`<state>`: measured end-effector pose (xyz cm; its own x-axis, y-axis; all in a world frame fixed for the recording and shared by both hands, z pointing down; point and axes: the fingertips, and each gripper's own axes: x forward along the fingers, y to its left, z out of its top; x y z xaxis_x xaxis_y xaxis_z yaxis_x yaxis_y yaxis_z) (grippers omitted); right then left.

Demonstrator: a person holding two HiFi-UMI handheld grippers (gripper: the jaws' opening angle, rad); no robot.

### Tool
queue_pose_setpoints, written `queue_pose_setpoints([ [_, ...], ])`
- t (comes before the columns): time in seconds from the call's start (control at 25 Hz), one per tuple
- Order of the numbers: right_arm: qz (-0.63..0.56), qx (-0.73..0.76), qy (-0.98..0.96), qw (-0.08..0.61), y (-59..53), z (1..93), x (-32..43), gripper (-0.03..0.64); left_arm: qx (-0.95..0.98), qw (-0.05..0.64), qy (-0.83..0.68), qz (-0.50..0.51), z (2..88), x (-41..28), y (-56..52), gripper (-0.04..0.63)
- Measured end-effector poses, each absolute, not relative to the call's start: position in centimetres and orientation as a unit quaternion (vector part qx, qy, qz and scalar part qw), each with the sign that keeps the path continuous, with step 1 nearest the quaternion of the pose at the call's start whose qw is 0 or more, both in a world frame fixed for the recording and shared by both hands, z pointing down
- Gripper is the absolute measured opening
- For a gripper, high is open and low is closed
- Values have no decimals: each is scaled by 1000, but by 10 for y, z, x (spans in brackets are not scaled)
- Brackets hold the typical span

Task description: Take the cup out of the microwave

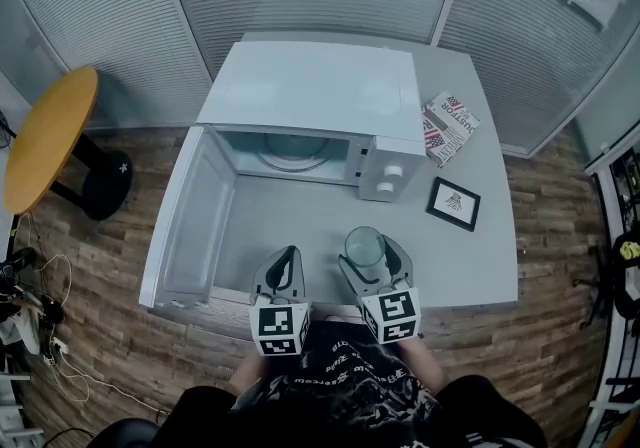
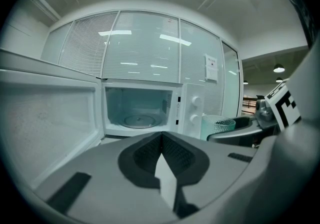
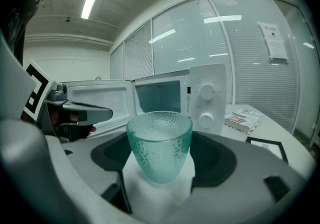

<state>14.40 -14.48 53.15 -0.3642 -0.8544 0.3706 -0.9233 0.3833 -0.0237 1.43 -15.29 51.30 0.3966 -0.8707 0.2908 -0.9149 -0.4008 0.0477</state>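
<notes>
The clear green dimpled cup point(image 1: 366, 246) stands upright between the jaws of my right gripper point(image 1: 371, 262), which is shut on it, over the grey table in front of the microwave point(image 1: 312, 94). In the right gripper view the cup point(image 3: 160, 144) fills the gap in that gripper point(image 3: 161, 160); whether its base touches the table cannot be told. The microwave door point(image 1: 188, 228) hangs wide open to the left, and only the glass turntable point(image 2: 136, 120) shows in the cavity. My left gripper point(image 1: 286, 256) sits shut and empty beside the cup, its jaw tips together point(image 2: 161, 139).
A red-printed packet point(image 1: 450, 125) and a small black-framed card point(image 1: 453, 203) lie right of the microwave. The grey table's front edge point(image 1: 470, 302) is just ahead of the person. A round yellow side table point(image 1: 45, 134) stands on the floor at far left.
</notes>
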Motion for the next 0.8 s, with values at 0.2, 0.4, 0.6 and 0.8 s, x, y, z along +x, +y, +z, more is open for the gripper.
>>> queue_pose_setpoints([
  [0.2,114,548,-815,150,-137,533,150,370,830,99,-538,111,513,17,-149,6],
  [0.4,119,548,-815,148,-135,533,152,370,828,99,-540,112,514,17,-146,6],
  [0.6,114,547,-816,147,-133,531,151,370,826,98,-544,112,513,16,-143,6],
  [0.8,111,543,-819,150,-133,533,149,370,822,99,-550,110,514,13,-142,6],
])
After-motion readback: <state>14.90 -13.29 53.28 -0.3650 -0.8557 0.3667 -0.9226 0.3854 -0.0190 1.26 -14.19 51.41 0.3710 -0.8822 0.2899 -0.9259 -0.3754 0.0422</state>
